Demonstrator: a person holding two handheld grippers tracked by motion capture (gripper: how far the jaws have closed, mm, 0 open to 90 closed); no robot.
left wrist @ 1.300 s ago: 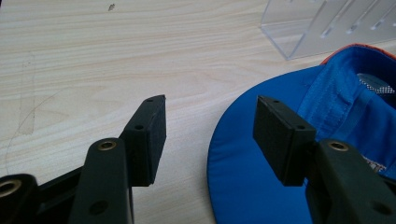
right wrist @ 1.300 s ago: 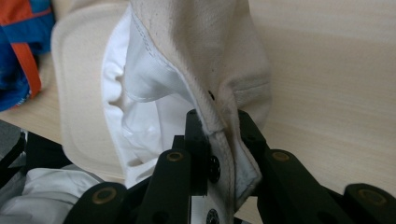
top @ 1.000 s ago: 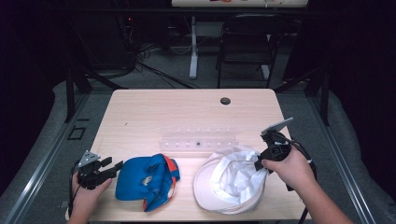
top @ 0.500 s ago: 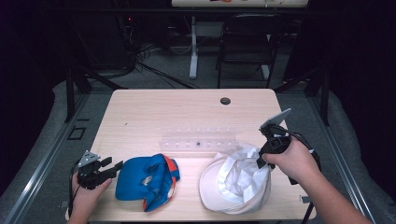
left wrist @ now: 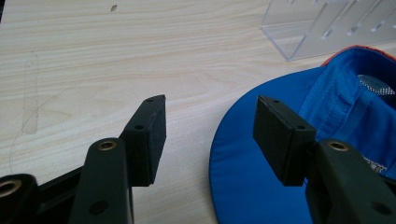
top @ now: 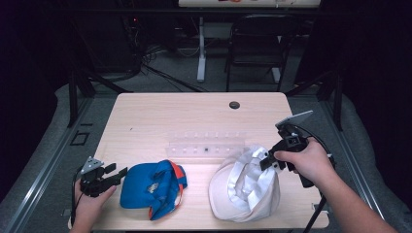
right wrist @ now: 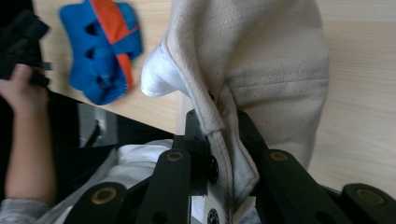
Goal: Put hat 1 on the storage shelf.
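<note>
Cream cloth of the white cap [top: 245, 187] is pinched at its rim between the right tongs [top: 266, 160], clamped together on the fabric and lifting that edge off the bench [top: 160, 116]; the crown sags toward the bench's near edge. Left tongs [top: 118, 174] rest low at the left, jaws apart, pointing at the blue cap [top: 150, 189] lying just beside them.

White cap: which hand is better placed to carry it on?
Right. The right tool is shut on the white cap at its edge; the left tool sits open beside the blue cap.
</note>
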